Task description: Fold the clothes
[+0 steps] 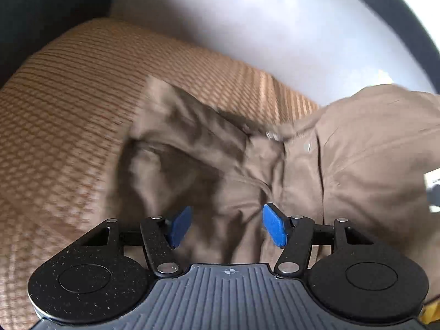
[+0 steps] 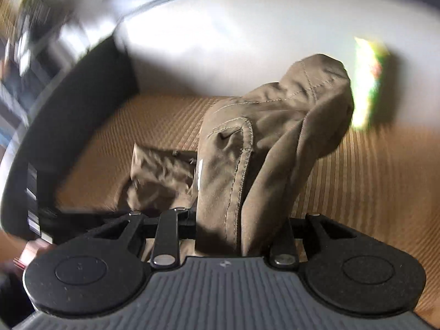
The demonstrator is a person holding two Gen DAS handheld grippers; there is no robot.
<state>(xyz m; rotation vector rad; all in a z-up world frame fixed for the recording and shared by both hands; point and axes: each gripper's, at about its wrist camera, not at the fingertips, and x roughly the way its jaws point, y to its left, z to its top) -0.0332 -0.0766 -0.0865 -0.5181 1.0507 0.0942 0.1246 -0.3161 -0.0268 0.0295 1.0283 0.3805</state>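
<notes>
Garment (image 1: 275,165) on woven mat (image 1: 68,110)

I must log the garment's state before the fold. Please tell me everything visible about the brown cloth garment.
The brown cloth garment is a woven, matte piece with stitched seams, a raised placket and metal snaps. It is crumpled, not yet folded. One part lies on the tan ribbed woven mat; another rises in a bunch between the fingers of the right gripper, which appear closed on it. The left gripper hangs open just above the cloth; contact cannot be told.
</notes>
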